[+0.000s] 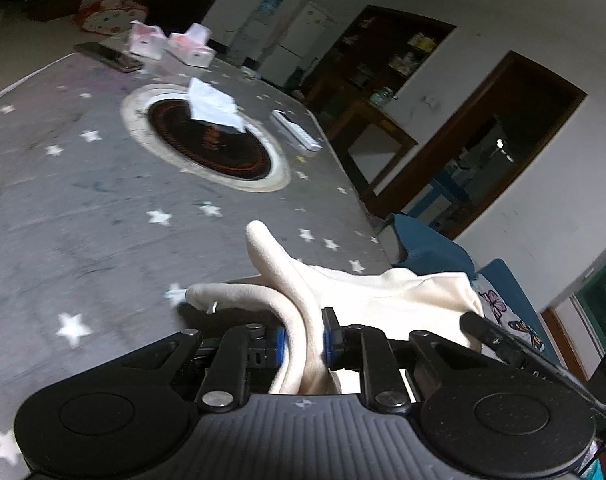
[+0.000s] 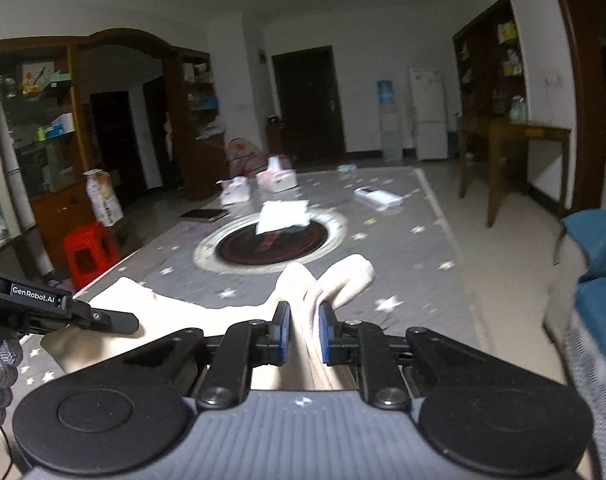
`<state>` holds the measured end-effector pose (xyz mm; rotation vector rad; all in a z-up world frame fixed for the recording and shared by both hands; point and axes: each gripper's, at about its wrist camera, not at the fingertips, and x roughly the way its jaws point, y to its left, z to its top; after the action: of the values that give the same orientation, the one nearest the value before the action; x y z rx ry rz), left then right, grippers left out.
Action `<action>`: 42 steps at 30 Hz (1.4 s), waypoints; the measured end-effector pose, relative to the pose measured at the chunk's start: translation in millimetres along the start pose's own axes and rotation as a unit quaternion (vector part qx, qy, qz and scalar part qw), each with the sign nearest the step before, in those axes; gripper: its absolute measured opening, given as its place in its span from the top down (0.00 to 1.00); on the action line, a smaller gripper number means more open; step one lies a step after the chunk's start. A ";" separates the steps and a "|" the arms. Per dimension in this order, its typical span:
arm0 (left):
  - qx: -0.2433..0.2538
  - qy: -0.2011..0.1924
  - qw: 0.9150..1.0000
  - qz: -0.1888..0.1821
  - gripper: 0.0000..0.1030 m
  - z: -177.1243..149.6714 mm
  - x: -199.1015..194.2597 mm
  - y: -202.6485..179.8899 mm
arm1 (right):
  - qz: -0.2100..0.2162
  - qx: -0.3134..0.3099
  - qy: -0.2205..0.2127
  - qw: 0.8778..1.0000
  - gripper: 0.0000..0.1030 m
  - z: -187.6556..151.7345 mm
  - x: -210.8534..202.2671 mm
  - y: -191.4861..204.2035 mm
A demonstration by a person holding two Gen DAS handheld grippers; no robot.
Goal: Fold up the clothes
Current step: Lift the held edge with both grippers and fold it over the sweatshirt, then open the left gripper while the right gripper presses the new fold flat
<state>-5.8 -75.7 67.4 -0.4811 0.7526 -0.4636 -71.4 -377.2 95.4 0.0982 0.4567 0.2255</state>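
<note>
A cream-coloured garment [image 1: 387, 296] is held up over the grey star-patterned table [image 1: 83, 208]. My left gripper [image 1: 305, 340] is shut on a bunched fold of it, with two soft loops sticking up past the blue pads. My right gripper [image 2: 304, 332] is shut on another bunched edge of the same garment [image 2: 327, 280]. The right gripper's finger shows at the right of the left wrist view [image 1: 503, 336], touching the cloth. The left gripper's finger shows at the left of the right wrist view [image 2: 103, 320].
On the table lie a round black and orange hotplate [image 1: 207, 140] with a white folded cloth [image 1: 215, 106] on it, a white remote [image 1: 297, 130], two tissue boxes [image 1: 171, 44] and a dark phone [image 1: 109, 58]. A blue sofa [image 2: 599, 248] is at the right, a red stool [image 2: 89, 252] at the left.
</note>
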 end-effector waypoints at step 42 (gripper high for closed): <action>0.054 0.071 0.992 0.094 0.58 -0.9 100.6 -8.4 | -0.104 0.043 0.092 0.989 0.82 -39.1 58.7 -83.6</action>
<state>56.1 -138.5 18.3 -0.2750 0.8963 -0.3614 -21.4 -442.7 23.4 0.1139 0.6559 0.0099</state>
